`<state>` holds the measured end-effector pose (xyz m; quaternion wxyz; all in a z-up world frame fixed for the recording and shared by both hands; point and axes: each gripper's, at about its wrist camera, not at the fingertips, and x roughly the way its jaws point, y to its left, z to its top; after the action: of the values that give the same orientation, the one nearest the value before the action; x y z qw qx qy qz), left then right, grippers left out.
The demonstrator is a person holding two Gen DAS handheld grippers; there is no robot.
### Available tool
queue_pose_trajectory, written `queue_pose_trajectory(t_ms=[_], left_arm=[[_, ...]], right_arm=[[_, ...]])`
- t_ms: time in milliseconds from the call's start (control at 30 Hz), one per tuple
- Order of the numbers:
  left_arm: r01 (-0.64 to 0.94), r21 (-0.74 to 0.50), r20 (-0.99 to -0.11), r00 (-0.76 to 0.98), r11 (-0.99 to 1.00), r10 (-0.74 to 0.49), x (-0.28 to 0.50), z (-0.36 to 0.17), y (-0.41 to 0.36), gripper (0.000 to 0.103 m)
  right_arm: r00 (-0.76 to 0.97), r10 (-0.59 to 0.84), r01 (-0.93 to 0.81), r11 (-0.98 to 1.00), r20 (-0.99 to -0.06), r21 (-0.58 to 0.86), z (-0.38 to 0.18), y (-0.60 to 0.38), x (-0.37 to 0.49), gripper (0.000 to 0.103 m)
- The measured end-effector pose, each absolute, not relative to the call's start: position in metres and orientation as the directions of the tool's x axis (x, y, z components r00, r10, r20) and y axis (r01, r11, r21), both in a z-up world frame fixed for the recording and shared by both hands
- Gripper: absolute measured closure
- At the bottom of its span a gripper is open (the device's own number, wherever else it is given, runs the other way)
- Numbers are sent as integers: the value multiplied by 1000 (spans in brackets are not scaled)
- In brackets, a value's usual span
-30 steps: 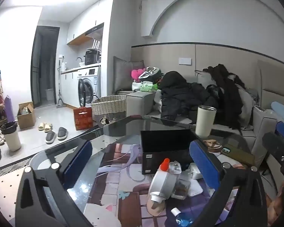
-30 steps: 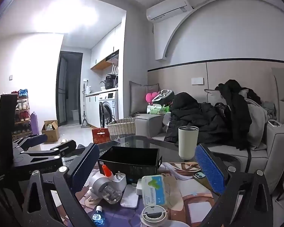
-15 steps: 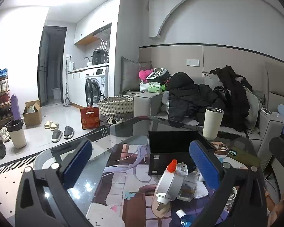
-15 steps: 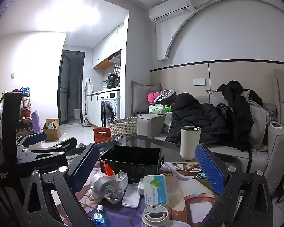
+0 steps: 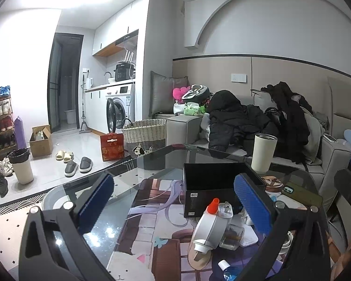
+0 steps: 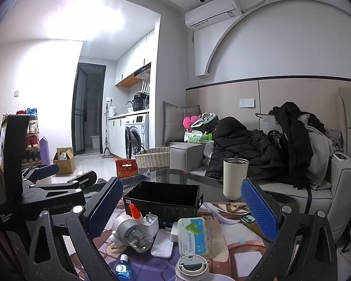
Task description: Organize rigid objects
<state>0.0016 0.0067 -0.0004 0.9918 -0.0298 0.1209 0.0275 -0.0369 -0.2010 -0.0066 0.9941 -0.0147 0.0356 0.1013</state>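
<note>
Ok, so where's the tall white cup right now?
The white tumbler stands upright on the far side of the glass table, just right of the open black box, in front of the sofa's pile of black coats.

On the desk (image 6: 175, 175) an open box (image 6: 162, 197) stands behind a cluster of small items: a plug adapter (image 6: 149, 222) just before it, a small case (image 6: 193, 235) to the right, and a dropper bottle (image 6: 122, 268) nearest. A tumbler (image 6: 234, 178) stands right of the box, the sofa (image 6: 327, 180) behind.
</note>
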Motion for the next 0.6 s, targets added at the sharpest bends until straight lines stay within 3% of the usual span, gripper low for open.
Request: queue_pose_trajectory(t_ms=[600], left_arm=[[-60, -55, -241, 969, 997, 45, 1, -1, 6, 0]], right_arm=[[976, 205, -207, 978, -69, -27, -6, -199, -39, 0]])
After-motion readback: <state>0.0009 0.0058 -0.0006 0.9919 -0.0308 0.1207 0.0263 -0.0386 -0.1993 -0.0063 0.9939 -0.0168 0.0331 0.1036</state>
